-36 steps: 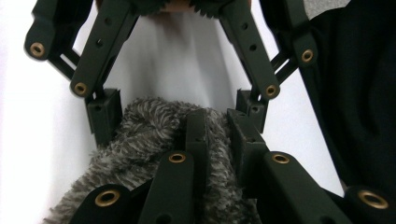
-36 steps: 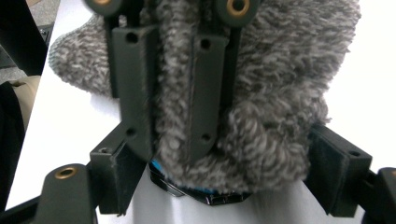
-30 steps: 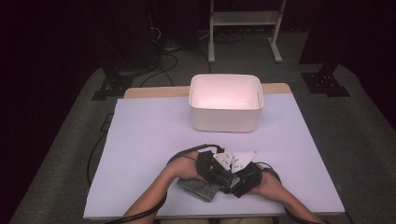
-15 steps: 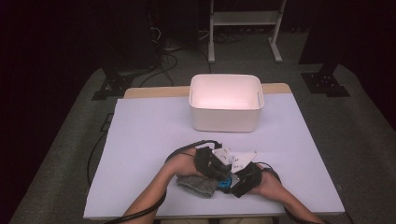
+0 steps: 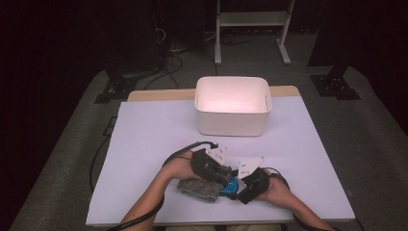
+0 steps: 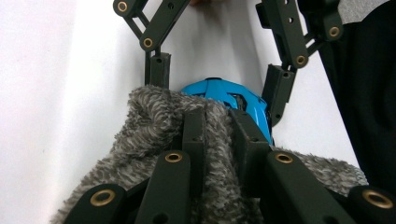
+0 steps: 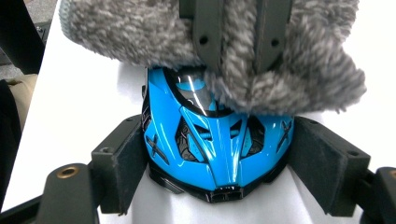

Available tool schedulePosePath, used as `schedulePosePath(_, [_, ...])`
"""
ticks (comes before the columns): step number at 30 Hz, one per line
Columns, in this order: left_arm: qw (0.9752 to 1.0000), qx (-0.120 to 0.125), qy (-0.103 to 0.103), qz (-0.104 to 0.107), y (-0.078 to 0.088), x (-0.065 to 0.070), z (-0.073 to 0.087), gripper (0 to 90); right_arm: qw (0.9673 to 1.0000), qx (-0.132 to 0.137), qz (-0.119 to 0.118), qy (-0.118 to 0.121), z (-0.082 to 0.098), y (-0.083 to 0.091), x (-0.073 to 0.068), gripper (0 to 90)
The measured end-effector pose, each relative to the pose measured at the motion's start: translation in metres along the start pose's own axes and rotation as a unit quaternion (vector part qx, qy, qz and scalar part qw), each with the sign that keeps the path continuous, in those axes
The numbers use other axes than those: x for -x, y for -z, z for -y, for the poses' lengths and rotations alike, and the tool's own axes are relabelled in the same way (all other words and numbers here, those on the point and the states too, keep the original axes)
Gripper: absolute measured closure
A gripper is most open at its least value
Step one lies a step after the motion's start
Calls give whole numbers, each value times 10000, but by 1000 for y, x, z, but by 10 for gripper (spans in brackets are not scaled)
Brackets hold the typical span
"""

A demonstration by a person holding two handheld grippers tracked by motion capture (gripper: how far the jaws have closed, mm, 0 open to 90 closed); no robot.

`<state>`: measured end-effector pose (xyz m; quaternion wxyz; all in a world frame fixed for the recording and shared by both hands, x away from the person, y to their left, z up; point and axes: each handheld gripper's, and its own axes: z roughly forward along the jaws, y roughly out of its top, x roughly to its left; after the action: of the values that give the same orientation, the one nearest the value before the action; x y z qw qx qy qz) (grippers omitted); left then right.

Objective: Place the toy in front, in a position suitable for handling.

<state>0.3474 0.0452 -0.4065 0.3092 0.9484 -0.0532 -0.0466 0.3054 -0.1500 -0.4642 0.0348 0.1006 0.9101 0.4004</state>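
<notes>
A blue toy car (image 7: pixel 210 140) sits on the white table, nose toward the right gripper's camera. My right gripper (image 7: pixel 219 158) is shut on the car, one pad against each side. A grey fuzzy cloth (image 6: pixel 149 121) is pinched in my left gripper (image 6: pixel 219 116), whose jaws are shut on a fold of it. The cloth lies over the car's windscreen end and hides that part. In the high view both hands meet near the table's front edge: the left gripper (image 5: pixel 219 173), the right gripper (image 5: pixel 238 187), the car (image 5: pixel 231 185) and the cloth (image 5: pixel 199 188).
A white empty bin (image 5: pixel 233 103) stands at the back middle of the white-covered table (image 5: pixel 144 134). Cables trail off the table's left side. A white-legged stand (image 5: pixel 250 21) is on the floor behind.
The left gripper has dragged the cloth a little across the car, and some blue now shows in the high view. The right hand has stayed where it was.
</notes>
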Motion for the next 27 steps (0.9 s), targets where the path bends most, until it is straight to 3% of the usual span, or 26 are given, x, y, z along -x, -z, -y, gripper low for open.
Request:
schedulePosePath(7, [9998,-157,7,-86,11,2,3,761,9999,19,5,98,1,0,1,220])
schedulePosePath(19, [9978,-296,471,-355,42,10,48,762,10000,17,-1,95,1,0,2,220])
schedulePosePath(27, [9969,-257,616,-419,55,17,65,761,9999,20,-2,108,1,0,2,220])
